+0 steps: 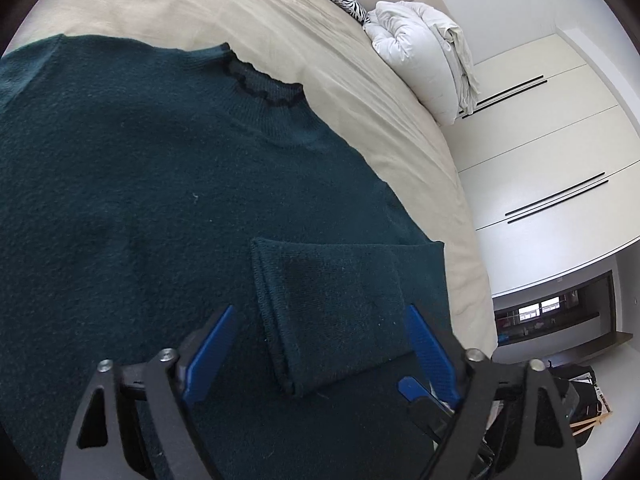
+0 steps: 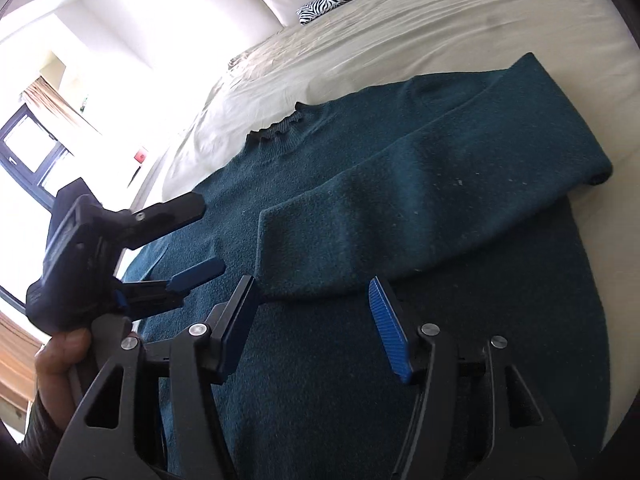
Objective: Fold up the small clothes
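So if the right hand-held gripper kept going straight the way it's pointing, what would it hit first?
Most likely the folded-over sleeve of the dark teal sweater lying on the bed. The right hand-held gripper stands open, and the cuff end lies just ahead between its fingers, though the depth is hard to judge.
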A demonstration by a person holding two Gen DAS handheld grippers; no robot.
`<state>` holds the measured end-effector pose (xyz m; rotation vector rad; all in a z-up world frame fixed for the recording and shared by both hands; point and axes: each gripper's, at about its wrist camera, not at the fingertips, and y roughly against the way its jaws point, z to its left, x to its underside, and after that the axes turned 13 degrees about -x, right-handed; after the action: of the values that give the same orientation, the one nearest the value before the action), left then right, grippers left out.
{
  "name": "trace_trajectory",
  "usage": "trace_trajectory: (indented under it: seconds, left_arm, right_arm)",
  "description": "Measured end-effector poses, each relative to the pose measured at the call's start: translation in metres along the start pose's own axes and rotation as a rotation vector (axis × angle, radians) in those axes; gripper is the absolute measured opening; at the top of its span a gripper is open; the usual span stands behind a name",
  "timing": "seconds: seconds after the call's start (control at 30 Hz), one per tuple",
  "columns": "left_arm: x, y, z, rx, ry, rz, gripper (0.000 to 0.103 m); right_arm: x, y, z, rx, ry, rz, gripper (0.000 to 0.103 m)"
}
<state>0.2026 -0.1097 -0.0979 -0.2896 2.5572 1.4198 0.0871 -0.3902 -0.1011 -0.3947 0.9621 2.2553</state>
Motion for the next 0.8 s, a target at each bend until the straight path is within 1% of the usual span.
trace_trajectory:
  seconds: [0.03, 0.07, 0.13, 0.17, 0.2, 0.23, 0.3, 0.37, 0.5, 0.63, 0.7, 0.8]
  left_arm:
    - [-0.002, -0.01, -0.003, -0.011, -0.003, 0.025, 0.067]
    - [-0.003, -0.018, -0.006, -0.025, -0.007, 0.038, 0.06]
    - [-0.004, -0.026, -0.009, -0.076, -0.025, 0.029, 0.047]
    - [-0.004, -0.028, -0.01, -0.097, -0.027, 0.024, 0.032]
    - [-0.005, -0.028, -0.009, -0.109, -0.029, 0.024, 0.019]
    - [-0.005, -0.027, -0.008, -0.112, -0.032, 0.023, 0.016]
    - [-0.007, -0.022, -0.005, -0.113, -0.041, 0.006, 0.012]
    - [-0.008, -0.011, 0.001, -0.127, -0.057, -0.029, 0.009]
    - [-0.017, 0.007, 0.005, -0.157, -0.088, -0.102, 0.009]
    - [-0.024, 0.022, 0.009, -0.179, -0.116, -0.159, 0.008]
    - [-0.026, 0.031, 0.011, -0.195, -0.127, -0.189, 0.008]
    - [-0.033, 0.043, 0.021, -0.223, -0.129, -0.224, 0.008]
  right_arm:
    - [0.018, 0.017, -0.003, 0.001, -0.011, -0.016, 0.056]
    - [0.021, 0.027, -0.007, 0.003, -0.016, -0.032, 0.056]
    - [0.019, 0.045, -0.018, 0.014, -0.026, -0.067, 0.056]
    - [0.017, 0.053, -0.023, 0.018, -0.034, -0.087, 0.056]
    - [0.016, 0.061, -0.029, 0.017, -0.043, -0.104, 0.056]
    - [0.011, 0.066, -0.035, 0.016, -0.051, -0.118, 0.056]
    - [0.0, 0.075, -0.045, 0.034, -0.058, -0.135, 0.056]
    - [-0.013, 0.081, -0.057, 0.059, -0.063, -0.148, 0.056]
    - [-0.044, 0.1, -0.079, 0.082, -0.09, -0.196, 0.056]
    - [-0.066, 0.115, -0.102, 0.092, -0.141, -0.233, 0.056]
    - [-0.071, 0.123, -0.109, 0.091, -0.154, -0.239, 0.056]
    - [-0.081, 0.12, -0.118, 0.111, -0.148, -0.222, 0.056]
